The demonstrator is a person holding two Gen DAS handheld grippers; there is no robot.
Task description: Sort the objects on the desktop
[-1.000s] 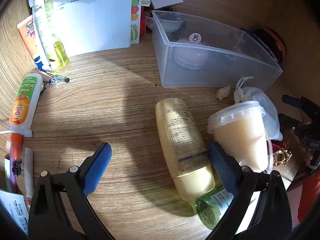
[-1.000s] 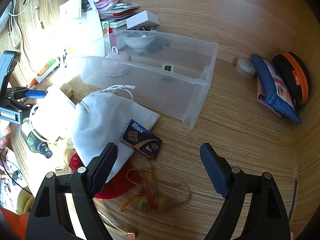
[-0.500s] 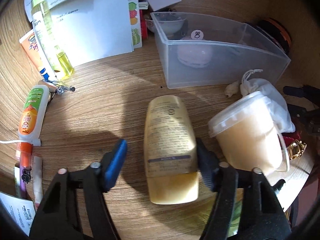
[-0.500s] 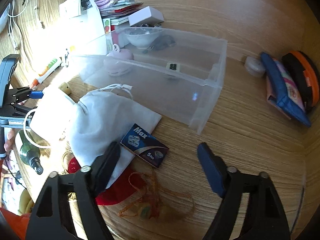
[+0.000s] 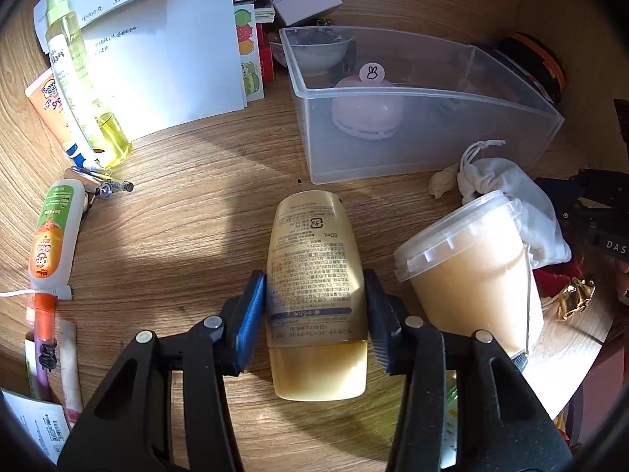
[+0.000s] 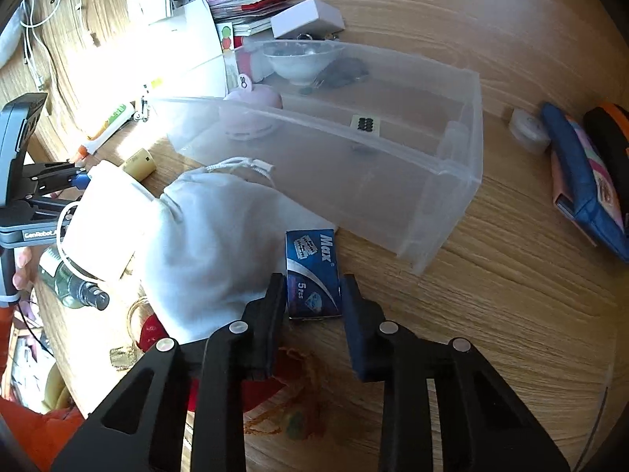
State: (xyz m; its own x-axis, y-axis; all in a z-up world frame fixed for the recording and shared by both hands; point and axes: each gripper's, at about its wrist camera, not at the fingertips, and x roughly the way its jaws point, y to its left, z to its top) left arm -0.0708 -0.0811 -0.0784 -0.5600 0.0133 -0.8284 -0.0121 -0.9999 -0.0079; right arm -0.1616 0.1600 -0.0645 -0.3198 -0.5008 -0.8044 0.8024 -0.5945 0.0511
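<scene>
Fingers of the left gripper (image 5: pixel 316 312) are clamped on the lower body of a flat yellow plastic lotion tube (image 5: pixel 314 275) lying on the wooden tabletop (image 5: pixel 188 204). Just right of it stands a lidded tub of beige cream (image 5: pixel 468 271), crowding that side. The right gripper (image 6: pixel 312 310) has its fingers pressed against a small blue cardboard "Max" box (image 6: pixel 312 271), beside a white drawstring cloth bag (image 6: pixel 212 244). Farther off sits a clear plastic storage bin (image 6: pixel 452 181) holding a pink domed gadget (image 5: pixel 365 112).
</scene>
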